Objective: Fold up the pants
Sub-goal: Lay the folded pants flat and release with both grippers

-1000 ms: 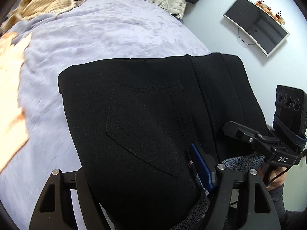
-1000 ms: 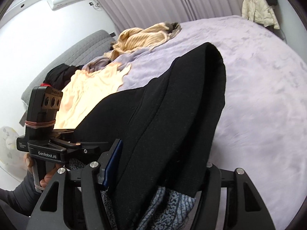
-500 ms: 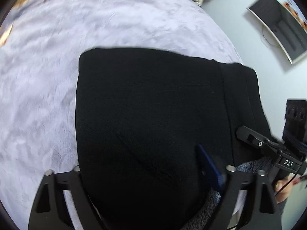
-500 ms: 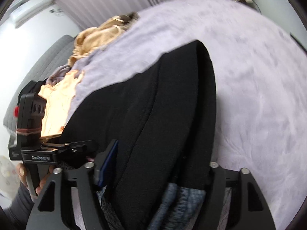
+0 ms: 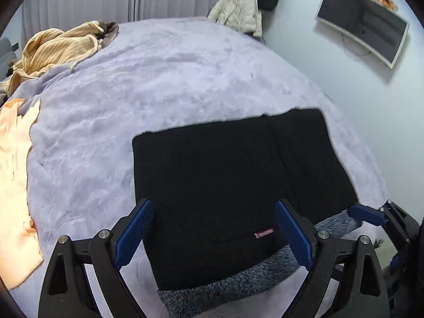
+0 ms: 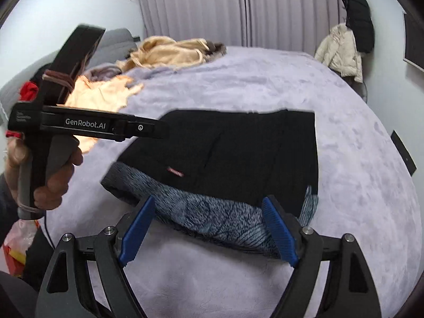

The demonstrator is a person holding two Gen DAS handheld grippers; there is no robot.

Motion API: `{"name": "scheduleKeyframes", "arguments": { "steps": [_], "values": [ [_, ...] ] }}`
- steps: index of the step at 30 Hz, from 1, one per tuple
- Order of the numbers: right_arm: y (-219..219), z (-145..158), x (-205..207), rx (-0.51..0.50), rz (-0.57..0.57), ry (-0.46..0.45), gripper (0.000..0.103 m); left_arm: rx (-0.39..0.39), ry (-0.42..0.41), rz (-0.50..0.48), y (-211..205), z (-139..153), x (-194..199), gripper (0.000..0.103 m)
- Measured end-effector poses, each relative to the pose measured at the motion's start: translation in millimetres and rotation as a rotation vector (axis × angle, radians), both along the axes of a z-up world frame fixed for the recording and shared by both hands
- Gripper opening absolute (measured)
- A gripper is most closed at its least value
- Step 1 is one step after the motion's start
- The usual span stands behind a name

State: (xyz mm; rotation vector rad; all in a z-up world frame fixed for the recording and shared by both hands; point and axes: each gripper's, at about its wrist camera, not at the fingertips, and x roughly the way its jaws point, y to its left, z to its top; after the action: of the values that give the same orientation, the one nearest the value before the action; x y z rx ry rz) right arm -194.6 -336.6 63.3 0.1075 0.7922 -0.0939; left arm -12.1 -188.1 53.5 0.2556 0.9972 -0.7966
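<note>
The black pants [image 5: 238, 180] lie folded into a flat rectangle on the lilac bed cover [image 5: 159, 79], with grey fleecy lining [image 5: 238, 281] showing along the near edge. They also show in the right wrist view [image 6: 238, 153]. My left gripper [image 5: 212, 233] is open, its blue pads either side of the near edge, holding nothing. My right gripper [image 6: 209, 230] is open just in front of the lining [image 6: 212, 220], holding nothing. The left gripper [image 6: 148, 128] also shows in the right wrist view, above the pants' left end.
A peach garment [image 5: 13, 185] lies at the bed's left. A striped tan garment [image 5: 58, 47] is heaped at the far left. A cream jacket [image 5: 238, 13] hangs by the far wall. A monitor [image 5: 363, 21] is on the right wall.
Both grippers have opened and let go of the pants, which dropped flat onto the bed. Both grippers have drawn back toward the near edge.
</note>
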Motion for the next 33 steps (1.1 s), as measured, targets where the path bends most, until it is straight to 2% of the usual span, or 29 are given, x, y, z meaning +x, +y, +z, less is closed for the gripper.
{"name": "scheduleKeyframes", "arguments": {
  "steps": [1, 2, 3, 5, 7, 10, 12, 15, 18, 20, 22, 23, 26, 29, 31, 33],
  "values": [
    [-7.6, -12.3, 6.3, 0.037, -0.041, 0.041, 0.085, 0.078, 0.021, 0.028, -6.7, -17.8, 5.7, 0.094],
    [-12.1, -20.9, 11.8, 0.089, -0.061, 0.065, 0.085, 0.123, 0.033, 0.052, -10.9, -30.6, 8.5, 0.1],
    [-18.4, -27.2, 13.7, 0.145, -0.062, 0.082, 0.085, 0.117, 0.048, 0.066, -18.8, -36.7, 4.7, 0.103],
    [-24.3, -23.7, 3.4, 0.166, -0.04, 0.071, 0.085, 0.082, 0.073, 0.077, -13.3, -38.5, 1.8, 0.103],
    [-27.1, -4.0, 0.6, 0.156, -0.017, 0.03, 0.086, 0.044, 0.07, 0.079, -21.3, -34.2, -1.8, 0.103],
    [-43.0, 24.6, 10.6, 0.092, -0.022, -0.057, 0.086, -0.027, 0.013, 0.092, -25.6, -6.0, 9.3, 0.103],
    [-60.4, 36.0, 38.0, 0.077, -0.017, -0.065, 0.087, -0.004, 0.012, 0.124, -40.9, -1.9, 27.2, 0.103],
    [-85.7, 32.6, 85.3, 0.131, 0.015, -0.035, 0.087, 0.096, 0.059, 0.205, -65.4, -23.6, 58.3, 0.103],
    [-102.5, 7.0, 131.7, 0.099, 0.01, 0.076, 0.087, 0.147, 0.145, 0.249, -76.7, -54.8, 82.2, 0.103],
    [-115.3, -22.4, 153.9, 0.142, -0.032, 0.189, 0.087, 0.153, 0.236, 0.265, -73.0, -72.1, 88.7, 0.103],
    [-127.5, -43.8, 154.6, 0.153, -0.063, 0.26, 0.091, 0.119, 0.305, 0.276, -72.4, -82.1, 93.4, 0.103],
    [-133.3, -50.9, 154.3, 0.171, -0.068, 0.259, 0.094, 0.109, 0.322, 0.28, -71.8, -86.8, 96.5, 0.103],
    [-135.0, -56.6, 153.1, 0.17, -0.063, 0.263, 0.098, 0.096, 0.297, 0.268, -71.3, -93.6, 94.4, 0.103],
    [-124.9, -50.6, 155.2, 0.102, -0.061, 0.267, 0.099, 0.086, 0.258, 0.261, -67.0, -78.6, 87.1, 0.103],
    [-118.1, -29.6, 142.9, 0.098, -0.1, 0.213, 0.099, 0.063, 0.189, 0.259, -57.2, -54.3, 76.4, 0.103],
    [-102.6, -2.6, 119.6, 0.103, -0.092, 0.117, 0.1, 0.027, 0.123, 0.221, -43.4, -33.9, 55.6, 0.103]
  ]
}}
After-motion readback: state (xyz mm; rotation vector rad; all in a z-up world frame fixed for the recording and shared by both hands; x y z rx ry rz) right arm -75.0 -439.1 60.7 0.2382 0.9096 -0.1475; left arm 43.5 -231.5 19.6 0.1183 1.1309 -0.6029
